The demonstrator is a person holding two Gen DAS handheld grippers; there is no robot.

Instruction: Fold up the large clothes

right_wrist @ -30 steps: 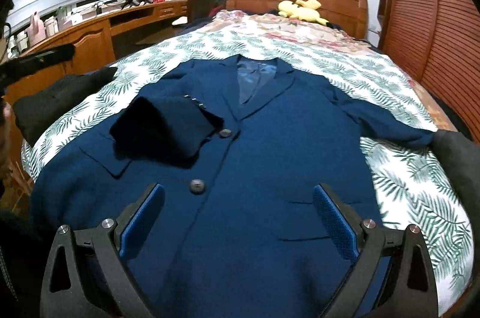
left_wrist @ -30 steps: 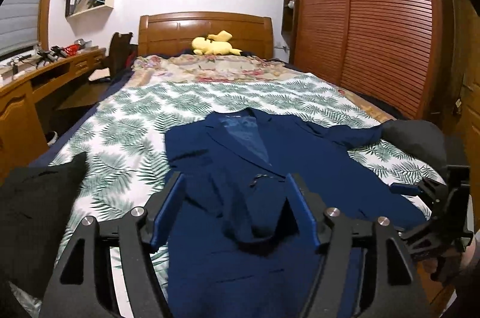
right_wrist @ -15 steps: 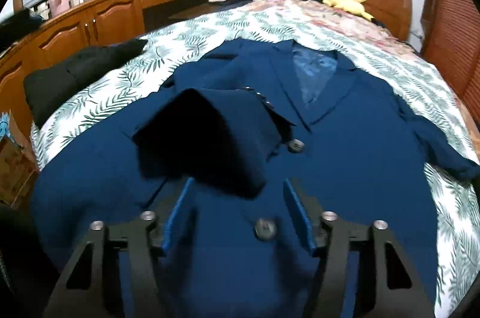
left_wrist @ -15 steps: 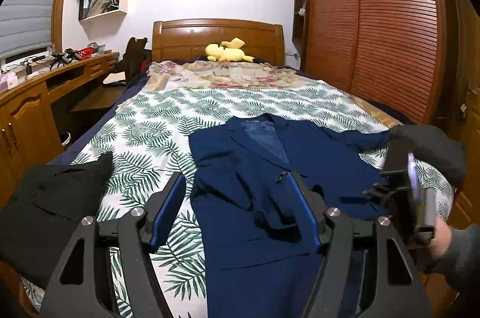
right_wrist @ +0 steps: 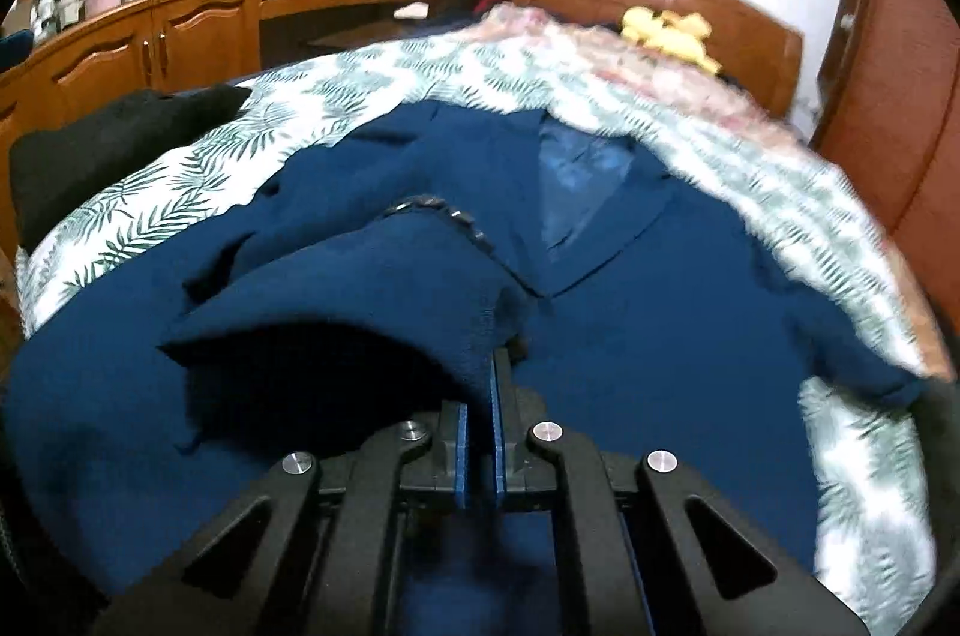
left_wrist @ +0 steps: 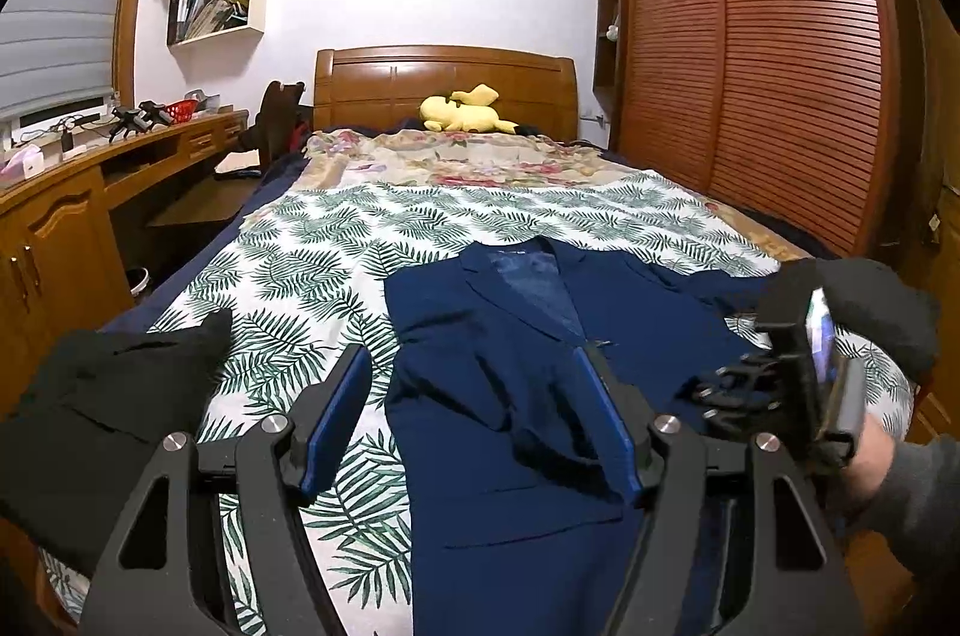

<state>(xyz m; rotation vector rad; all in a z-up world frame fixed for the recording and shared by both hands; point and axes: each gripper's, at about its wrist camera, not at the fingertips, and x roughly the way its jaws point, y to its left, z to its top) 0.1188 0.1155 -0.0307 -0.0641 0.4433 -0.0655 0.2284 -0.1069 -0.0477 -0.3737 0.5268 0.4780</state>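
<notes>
**Navy blue suit jacket spread on a bed, one sleeve pinched by the right tool**

The navy blue suit jacket (left_wrist: 540,366) lies face up on a leaf-patterned bedspread (left_wrist: 312,276), filling the centre and lower half of both views, its collar pointing toward the wooden headboard (left_wrist: 444,84) at upper centre. One sleeve (right_wrist: 360,312) is folded across the jacket's front. The right gripper (right_wrist: 478,432), at the bottom centre of its own view, has its blue pads pressed together on the edge of that folded sleeve. The left gripper (left_wrist: 474,426), low in its view, hovers with its fingers spread wide apart, holding nothing. A black garment (left_wrist: 108,396) rests at the left edge of the bed. A yellow plush toy (left_wrist: 465,114) sits by the headboard.
</notes>
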